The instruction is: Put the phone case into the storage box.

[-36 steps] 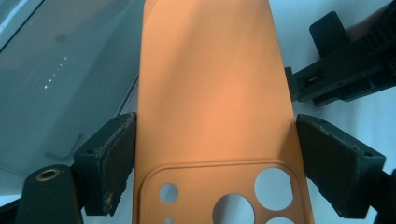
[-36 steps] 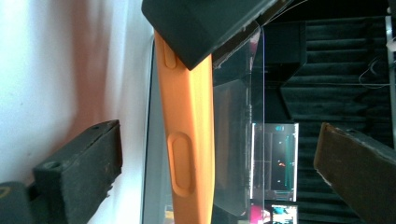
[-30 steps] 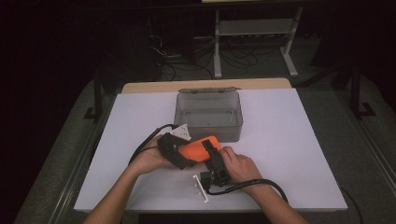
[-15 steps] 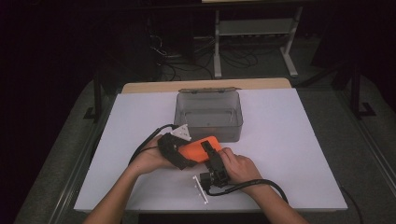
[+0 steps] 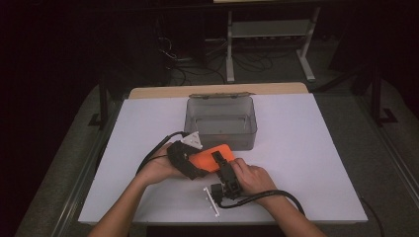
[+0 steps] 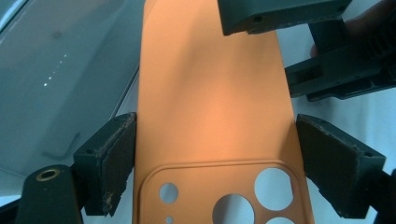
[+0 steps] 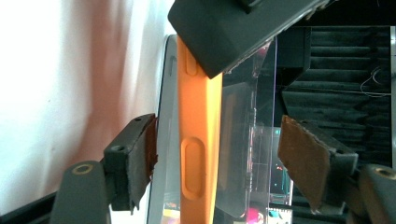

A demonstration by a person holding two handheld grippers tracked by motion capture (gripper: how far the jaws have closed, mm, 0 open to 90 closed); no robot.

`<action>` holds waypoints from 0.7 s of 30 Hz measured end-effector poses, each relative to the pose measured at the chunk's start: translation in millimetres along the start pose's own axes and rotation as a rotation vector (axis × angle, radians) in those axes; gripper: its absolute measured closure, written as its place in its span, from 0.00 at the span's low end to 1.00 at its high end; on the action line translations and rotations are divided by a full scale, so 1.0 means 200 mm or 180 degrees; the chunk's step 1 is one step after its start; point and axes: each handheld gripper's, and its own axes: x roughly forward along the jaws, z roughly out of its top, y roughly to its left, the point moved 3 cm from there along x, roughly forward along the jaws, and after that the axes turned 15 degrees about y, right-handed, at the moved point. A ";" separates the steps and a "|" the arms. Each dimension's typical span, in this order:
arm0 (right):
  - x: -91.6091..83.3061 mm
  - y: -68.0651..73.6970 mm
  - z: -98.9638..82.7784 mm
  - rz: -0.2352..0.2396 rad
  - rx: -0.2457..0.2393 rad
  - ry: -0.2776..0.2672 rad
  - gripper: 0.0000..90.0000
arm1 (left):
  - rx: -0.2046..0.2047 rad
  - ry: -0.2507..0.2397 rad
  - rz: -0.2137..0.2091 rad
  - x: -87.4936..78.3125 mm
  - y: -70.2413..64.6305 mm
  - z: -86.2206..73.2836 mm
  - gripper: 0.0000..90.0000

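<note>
The white-topped bench [image 5: 316, 148] carried a clear grey plastic box [image 5: 221, 122] near its far edge and a small white bracket [image 5: 211, 199] near its front edge.

The white tabletop [image 5: 316, 148] is lit evenly from overhead in the high view, while the surroundings from nine to three o'clock are left in near darkness. Both gripper views are softly blurred at close range. A pale glare is seen on the clear box [image 6: 60, 70].
</note>
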 end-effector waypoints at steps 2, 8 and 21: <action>0.00 0.00 0.00 -0.0001 -0.0001 0.0030 0.34 | 0.0002 0.0000 -0.0001 0.00 0.00 0.00 0.17; 0.00 0.01 0.00 0.0004 -0.0028 0.0053 0.41 | -0.0003 0.0000 0.0005 0.00 0.00 0.00 0.17; -0.01 0.01 0.00 -0.0011 -0.0045 0.0074 0.55 | -0.0010 -0.0016 0.0012 -0.01 0.01 0.00 0.17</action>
